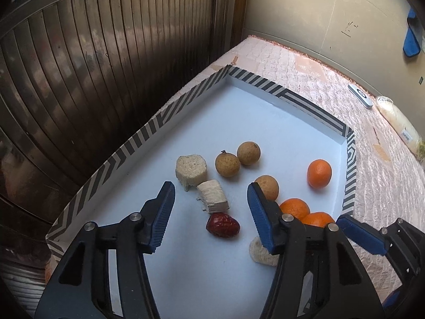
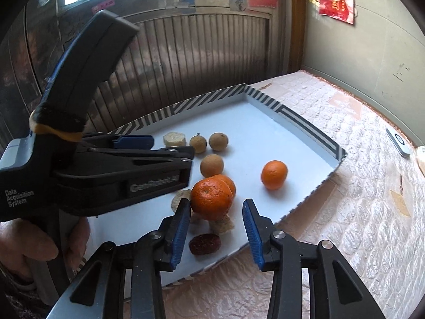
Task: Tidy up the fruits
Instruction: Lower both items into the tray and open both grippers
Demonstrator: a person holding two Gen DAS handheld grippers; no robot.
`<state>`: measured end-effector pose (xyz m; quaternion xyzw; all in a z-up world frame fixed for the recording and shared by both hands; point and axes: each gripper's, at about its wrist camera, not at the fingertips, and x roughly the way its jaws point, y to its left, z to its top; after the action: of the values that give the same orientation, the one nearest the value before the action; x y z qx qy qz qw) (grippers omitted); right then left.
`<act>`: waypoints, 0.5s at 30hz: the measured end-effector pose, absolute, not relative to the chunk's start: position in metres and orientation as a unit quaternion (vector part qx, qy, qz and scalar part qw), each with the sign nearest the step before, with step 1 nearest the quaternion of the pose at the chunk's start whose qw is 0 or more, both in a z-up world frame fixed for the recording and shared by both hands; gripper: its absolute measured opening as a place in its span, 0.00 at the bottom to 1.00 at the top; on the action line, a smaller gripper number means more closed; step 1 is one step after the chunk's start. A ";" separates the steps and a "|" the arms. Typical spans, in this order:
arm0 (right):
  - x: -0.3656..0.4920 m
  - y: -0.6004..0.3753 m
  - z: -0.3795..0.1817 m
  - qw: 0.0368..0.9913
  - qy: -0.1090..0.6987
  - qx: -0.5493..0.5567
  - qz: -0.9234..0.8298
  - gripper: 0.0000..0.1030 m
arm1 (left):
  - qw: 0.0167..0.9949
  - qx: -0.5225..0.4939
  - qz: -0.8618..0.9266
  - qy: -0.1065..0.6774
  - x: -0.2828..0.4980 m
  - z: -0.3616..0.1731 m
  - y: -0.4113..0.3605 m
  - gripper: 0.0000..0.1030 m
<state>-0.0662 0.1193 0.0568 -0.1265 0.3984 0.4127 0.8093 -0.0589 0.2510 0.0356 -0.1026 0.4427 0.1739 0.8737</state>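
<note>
Left wrist view: the left gripper [image 1: 211, 207] hangs spread and empty over a shallow white tray [image 1: 265, 122] with a striped rim, the pale sugarcane chunk [image 1: 213, 196] and the red jujube [image 1: 222, 225] lying between its fingers, which suggests one of these is the next pick. A larger cane piece [image 1: 190, 169] sits beside two longans [image 1: 237, 159]; a third longan [image 1: 268, 187] lies just past the right finger. One mandarin [image 1: 319, 173] rests apart near the tray's right wall, two others [image 1: 305, 211] huddle behind the finger. Kinds are already loosely clustered.

Right wrist view: the right gripper [image 2: 216, 207] is also spread, holding nothing, its left pad touching or just beside the near mandarin [image 2: 211, 198], likely lined up to grasp it and join it to the lone mandarin [image 2: 274, 174]. The left gripper crosses at left, over the tray.
</note>
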 end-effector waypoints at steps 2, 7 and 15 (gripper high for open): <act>-0.065 0.116 0.058 0.813 0.398 -0.119 0.408 0.38 | 0.875 -0.098 0.175 0.441 -0.061 0.037 0.249 0.55; -0.063 0.109 0.061 0.822 0.394 -0.112 0.396 0.38 | 0.879 -0.088 0.176 0.434 -0.068 0.041 0.242 0.55; -0.061 0.095 0.062 0.828 0.397 -0.100 0.383 0.39 | 0.885 -0.080 0.174 0.425 -0.074 0.045 0.231 0.55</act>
<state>-0.0615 0.0953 0.0621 -0.0999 0.3974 0.3834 0.8277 -0.0743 0.2309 0.0453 -0.0796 0.4250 0.1739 0.8848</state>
